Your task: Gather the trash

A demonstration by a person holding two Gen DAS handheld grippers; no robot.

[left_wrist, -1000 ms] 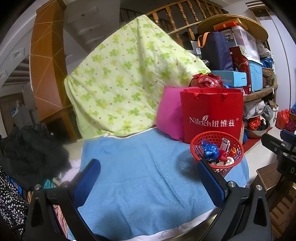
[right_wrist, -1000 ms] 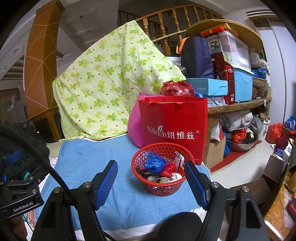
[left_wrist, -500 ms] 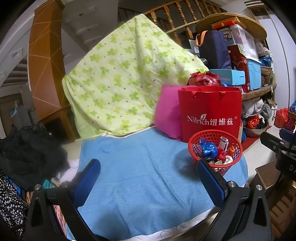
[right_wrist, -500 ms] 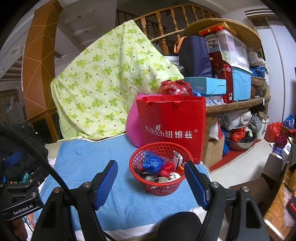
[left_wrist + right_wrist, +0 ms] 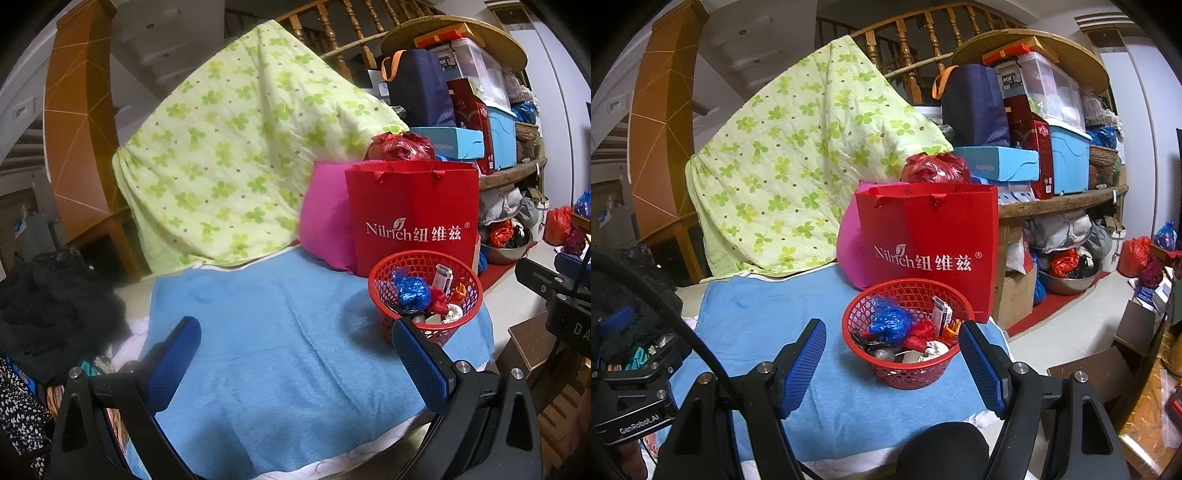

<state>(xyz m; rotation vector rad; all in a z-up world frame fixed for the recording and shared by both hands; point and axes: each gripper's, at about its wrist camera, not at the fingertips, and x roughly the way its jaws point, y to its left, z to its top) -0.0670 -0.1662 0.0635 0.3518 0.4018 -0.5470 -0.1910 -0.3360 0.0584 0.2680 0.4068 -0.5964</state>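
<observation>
Left gripper [image 5: 295, 354] jaws spread wide, nothing between them, hovering over the blue towel [image 5: 280, 332] that covers the surface; only bare towel lies between its blue pads [image 5: 173, 365]. Left of those jaws: a dark fuzzy heap [image 5: 51, 310] and patterned fabric at the edge. Ahead of the jaws and up: green clover-print quilt [image 5: 236, 162] draped from the wooden stair railing [image 5: 332, 33]. Ahead-right of the left jaws: a pink cushion [image 5: 325, 218], then a red paper bag [image 5: 413, 214] with white Nilrich lettering, upright, touching the cushion. Red mesh basket [image 5: 424, 299] sits on the towel just in front of the bag, right beside the left gripper's right pad, partly hidden by it. Right gripper [image 5: 892, 365] also wide open, gripping nothing; the basket [image 5: 905, 373] sits just ahead of its jaws, roughly centred between the pads [image 5: 982, 365], not touched. Trash is in the basket: blue crumpled foil [image 5: 890, 321], red wrapper [image 5: 919, 336], a small white packet [image 5: 940, 314] standing at the back, silvery crumpled bits [image 5: 934, 347] at the bottom. Right of the right jaws: wooden shelf [image 5: 1063, 203] stacked with boxes and plastic bins, bags and a metal basin [image 5: 1071, 280] below on the floor.
</observation>
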